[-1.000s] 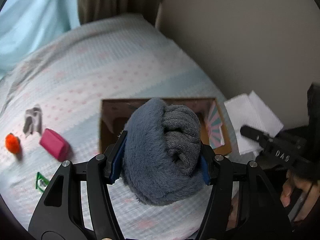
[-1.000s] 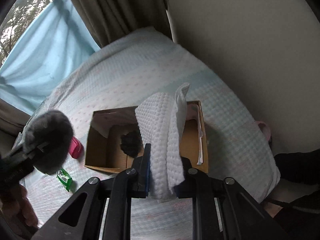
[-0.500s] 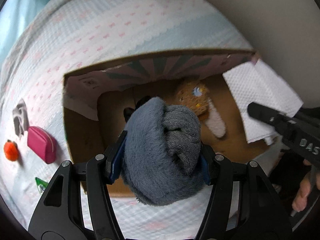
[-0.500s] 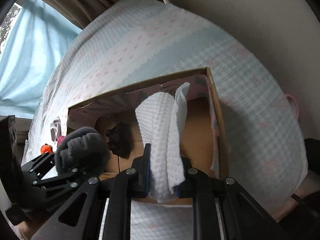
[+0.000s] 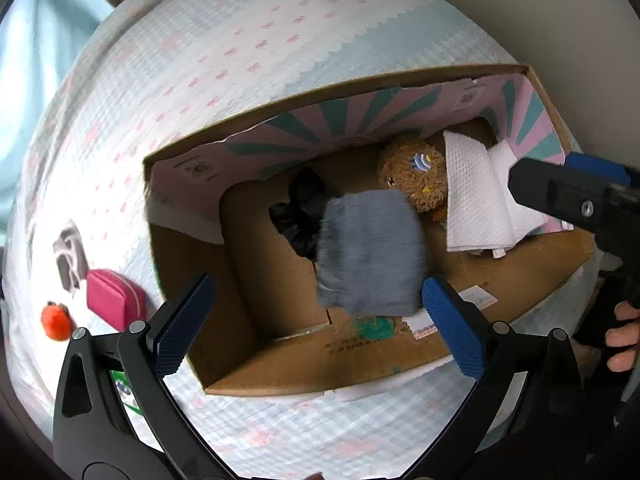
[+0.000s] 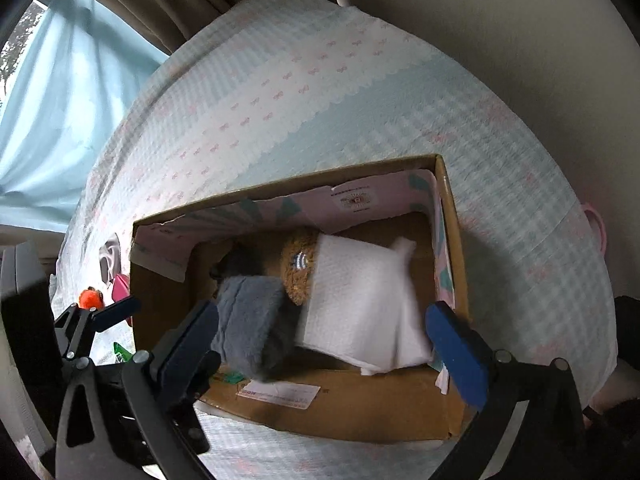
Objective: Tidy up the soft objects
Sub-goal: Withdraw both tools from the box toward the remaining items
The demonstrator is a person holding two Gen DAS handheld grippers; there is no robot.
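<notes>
An open cardboard box [image 5: 360, 354] [image 6: 360, 412] sits on the patterned bed cover. Inside lie a grey fluffy cloth [image 5: 370, 254] [image 6: 248, 328], a white waffle cloth [image 5: 480, 196] [image 6: 360, 300], a brown plush toy [image 5: 414, 174] [image 6: 298, 270] and a black soft item [image 5: 302, 210]. My left gripper [image 5: 320, 326] is open just above the grey cloth, which is blurred. My right gripper [image 6: 320, 336] is open above the white cloth and also shows in the left wrist view [image 5: 560, 196].
On the cover left of the box lie a pink pouch [image 5: 114, 298], an orange ball [image 5: 56, 320], a grey-white item [image 5: 70, 256] and a green packet [image 6: 122, 352]. A wall stands behind on the right, curtains at the back left.
Both grippers have moved down over the box and opened. The grey cloth and the white cloth have left the jaws and now lie in the box.
</notes>
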